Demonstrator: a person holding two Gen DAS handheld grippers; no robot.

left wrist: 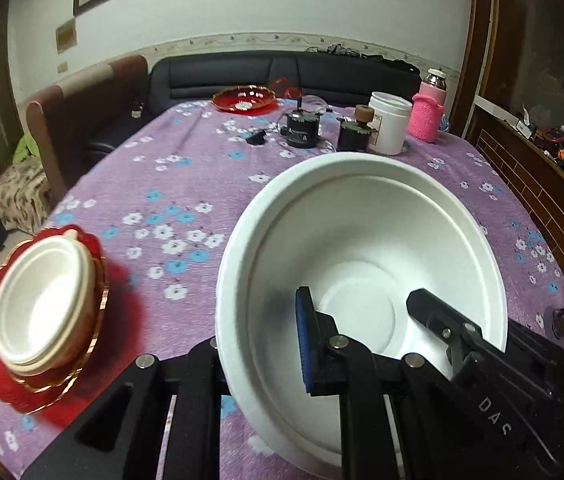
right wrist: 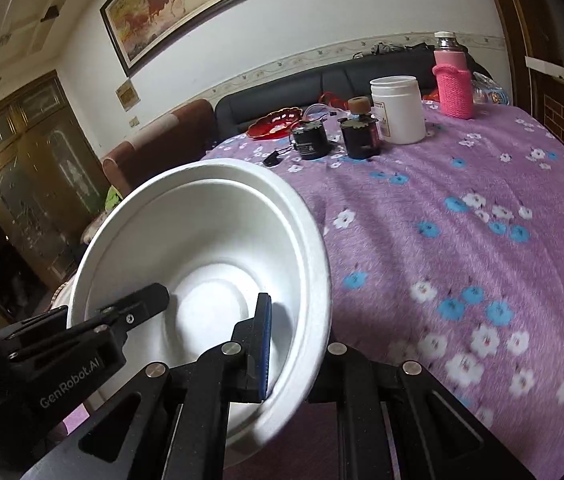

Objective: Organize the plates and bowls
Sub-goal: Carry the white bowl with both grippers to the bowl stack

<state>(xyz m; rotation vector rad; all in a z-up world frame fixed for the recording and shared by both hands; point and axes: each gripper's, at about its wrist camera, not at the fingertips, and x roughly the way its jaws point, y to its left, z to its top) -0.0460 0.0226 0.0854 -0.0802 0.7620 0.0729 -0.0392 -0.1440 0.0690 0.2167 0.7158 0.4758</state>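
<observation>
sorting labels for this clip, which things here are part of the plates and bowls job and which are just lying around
Part of the job:
- white bowl in the left gripper
- white bowl in the right gripper
- stacked bowls on red plate
- far red plate

Lying about:
- white jar
- pink bottle
- two black canisters

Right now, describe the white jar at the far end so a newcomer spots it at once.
Start at the purple floral tablecloth and look to its far edge by the dark sofa. The white jar stands upright there, between a pink knit-sleeved bottle and two black cylinders. It is the only plain white, lidless tub.
</observation>
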